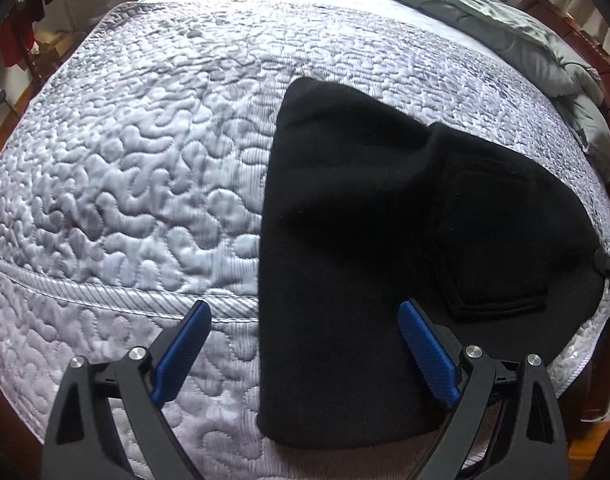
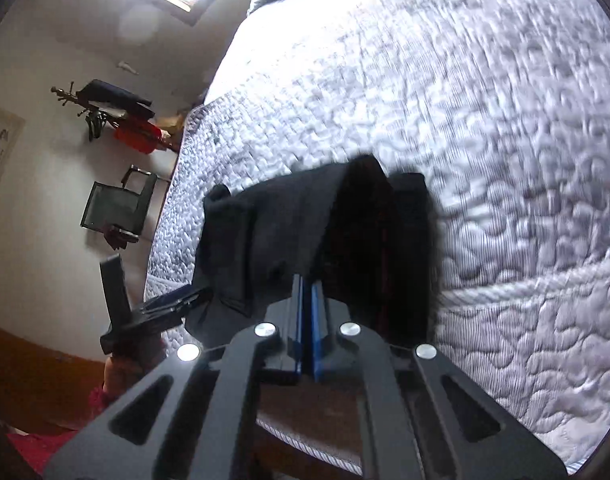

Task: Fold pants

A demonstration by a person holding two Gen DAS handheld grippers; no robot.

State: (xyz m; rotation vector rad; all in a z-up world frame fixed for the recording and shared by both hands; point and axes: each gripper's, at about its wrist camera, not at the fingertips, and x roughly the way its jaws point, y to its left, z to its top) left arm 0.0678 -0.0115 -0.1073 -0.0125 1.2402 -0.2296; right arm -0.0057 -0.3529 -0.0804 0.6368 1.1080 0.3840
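The black pants [image 1: 369,248] lie on the bed [image 1: 137,168], over its quilted grey cover, near the bed's front edge and toward its right side as the left wrist view has it. They are already doubled over, and a stitched back pocket [image 1: 493,248] faces up on the right half. The left claw [image 1: 301,344] hangs just above the cloth with its blue pads [image 1: 181,352] spread wide: one finger stands over the bare quilt, the other over the pants, and nothing is between them. The right claw [image 2: 307,300] has its blue pads pressed together on a bunched edge of the pants [image 2: 305,232], and that part is lifted off the bed [image 2: 505,160] in a dark, rumpled fold. The right wrist view is smeared there, so the exact part being pinched is hard to tell. A grey duvet [image 1: 505,24] is heaped at the far end of the bed. By the wall stand a chair [image 2: 117,208] and a rack [image 2: 113,108] hung with dark and red clothes.
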